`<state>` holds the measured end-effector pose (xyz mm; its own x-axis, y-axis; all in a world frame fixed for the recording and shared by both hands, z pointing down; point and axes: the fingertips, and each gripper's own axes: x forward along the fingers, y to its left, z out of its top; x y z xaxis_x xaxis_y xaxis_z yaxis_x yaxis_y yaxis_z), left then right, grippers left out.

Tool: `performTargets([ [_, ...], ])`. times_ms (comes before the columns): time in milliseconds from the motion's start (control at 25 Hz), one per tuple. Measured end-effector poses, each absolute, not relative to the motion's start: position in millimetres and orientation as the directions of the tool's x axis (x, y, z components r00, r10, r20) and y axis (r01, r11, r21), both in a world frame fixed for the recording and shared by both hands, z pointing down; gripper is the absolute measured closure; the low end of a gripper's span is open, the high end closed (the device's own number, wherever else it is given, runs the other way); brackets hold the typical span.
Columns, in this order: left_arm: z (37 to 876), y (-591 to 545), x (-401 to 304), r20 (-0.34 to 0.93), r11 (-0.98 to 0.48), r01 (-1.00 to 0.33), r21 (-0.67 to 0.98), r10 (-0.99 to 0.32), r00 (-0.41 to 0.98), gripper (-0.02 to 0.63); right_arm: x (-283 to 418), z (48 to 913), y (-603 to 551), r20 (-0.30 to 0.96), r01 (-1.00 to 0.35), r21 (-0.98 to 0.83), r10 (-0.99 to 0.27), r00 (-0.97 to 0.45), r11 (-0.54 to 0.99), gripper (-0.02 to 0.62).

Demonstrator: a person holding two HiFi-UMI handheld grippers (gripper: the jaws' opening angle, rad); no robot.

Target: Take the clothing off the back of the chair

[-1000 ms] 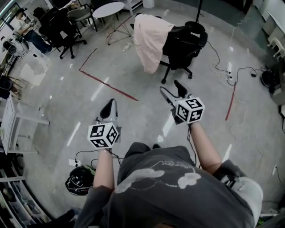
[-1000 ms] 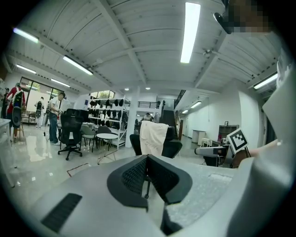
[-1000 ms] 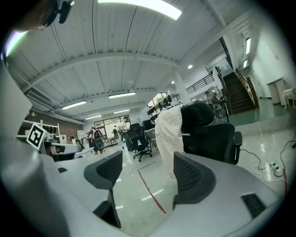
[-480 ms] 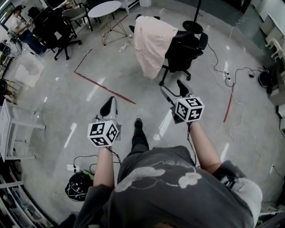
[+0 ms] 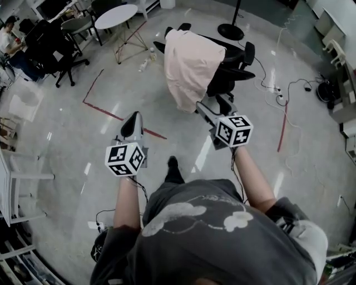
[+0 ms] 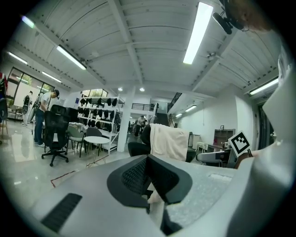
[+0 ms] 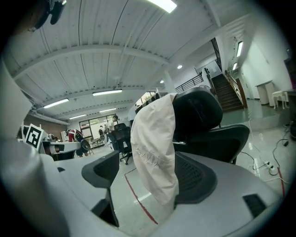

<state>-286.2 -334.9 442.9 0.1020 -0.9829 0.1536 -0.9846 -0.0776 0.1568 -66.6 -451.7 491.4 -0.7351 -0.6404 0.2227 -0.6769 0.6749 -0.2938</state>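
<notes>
A pale pink garment (image 5: 191, 65) hangs over the back of a black office chair (image 5: 232, 65) ahead of me on the grey floor. My right gripper (image 5: 213, 107) is open wide, its tips close to the garment's lower hem. In the right gripper view the garment (image 7: 155, 148) hangs in line with the gap of that gripper (image 7: 148, 173); no pad presses on it, and the chair (image 7: 201, 113) stands behind. My left gripper (image 5: 132, 123) is shut and holds nothing, left of the chair and farther back. In its own view this gripper (image 6: 147, 159) points at the garment (image 6: 169, 141), still some way off.
Red tape lines (image 5: 118, 116) cross the floor left of the chair. A round white table (image 5: 115, 15) and more black chairs (image 5: 49, 44) stand far left, with a seated person (image 5: 8, 34). Cables and a power strip (image 5: 282, 96) lie to the right. A stand's base (image 5: 230, 30) sits behind the chair.
Both grippers have come forward toward the chair, which now appears nearer and lower in the head view. The right gripper's tips have reached the level of the garment's hem.
</notes>
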Motion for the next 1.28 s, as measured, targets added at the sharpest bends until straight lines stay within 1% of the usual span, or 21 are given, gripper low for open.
performTargets([
  [400, 444.7, -425.8, -315.8, 0.166, -0.161, -0.972, 0.173, -0.968, 0.190, 0.606, -94.5, 491.9, -524.8, 0.234, -0.724, -0.300, -0.688, -0.687, 0.621, 0.232],
  [560, 447.4, -459.7, -322.4, 0.168, -0.196, -0.964, 0.177, -0.960, 0.226, 0.606, -105.3, 482.0, -545.2, 0.176, -0.699, -0.326, -0.686, -0.706, 0.636, 0.233],
  [640, 446.6, -474.9, -324.0, 0.163, -0.214, -0.960, 0.180, -0.956, 0.243, 0.606, -112.3, 475.4, -551.9, 0.141, -0.677, -0.345, -0.677, -0.722, 0.650, 0.245],
  [680, 446.3, -482.2, -324.3, 0.160, -0.223, -0.957, 0.184, -0.954, 0.253, 0.606, -114.9, 473.5, -555.1, 0.132, -0.672, -0.347, -0.675, -0.726, 0.654, 0.283],
  [720, 446.3, -489.4, -324.0, 0.158, -0.233, -0.955, 0.187, -0.952, 0.263, 0.606, -116.7, 472.6, -558.3, 0.128, -0.671, -0.341, -0.674, -0.727, 0.659, 0.338],
  [960, 452.6, -524.5, -323.1, 0.163, -0.277, -0.941, 0.197, -0.937, 0.310, 0.606, -111.4, 476.4, -569.5, 0.129, -0.680, -0.316, -0.680, -0.721, 0.661, 0.412],
  [1040, 455.3, -533.6, -320.6, 0.165, -0.288, -0.935, 0.208, -0.931, 0.324, 0.606, -109.5, 476.8, -568.7, 0.133, -0.671, -0.316, -0.669, -0.731, 0.671, 0.461],
  [1120, 458.0, -540.5, -315.1, 0.167, -0.307, -0.927, 0.216, -0.924, 0.345, 0.606, -111.6, 475.7, -565.3, 0.140, -0.659, -0.299, -0.652, -0.745, 0.690, 0.535],
  [1160, 459.3, -543.4, -312.3, 0.169, -0.318, -0.923, 0.217, -0.919, 0.356, 0.606, -113.7, 475.2, -563.6, 0.142, -0.657, -0.284, -0.647, -0.749, 0.699, 0.559],
  [1280, 462.8, -549.5, -304.6, 0.171, -0.345, -0.912, 0.223, -0.907, 0.385, 0.606, -116.1, 475.2, -558.4, 0.141, -0.654, -0.268, -0.642, -0.753, 0.708, 0.575],
])
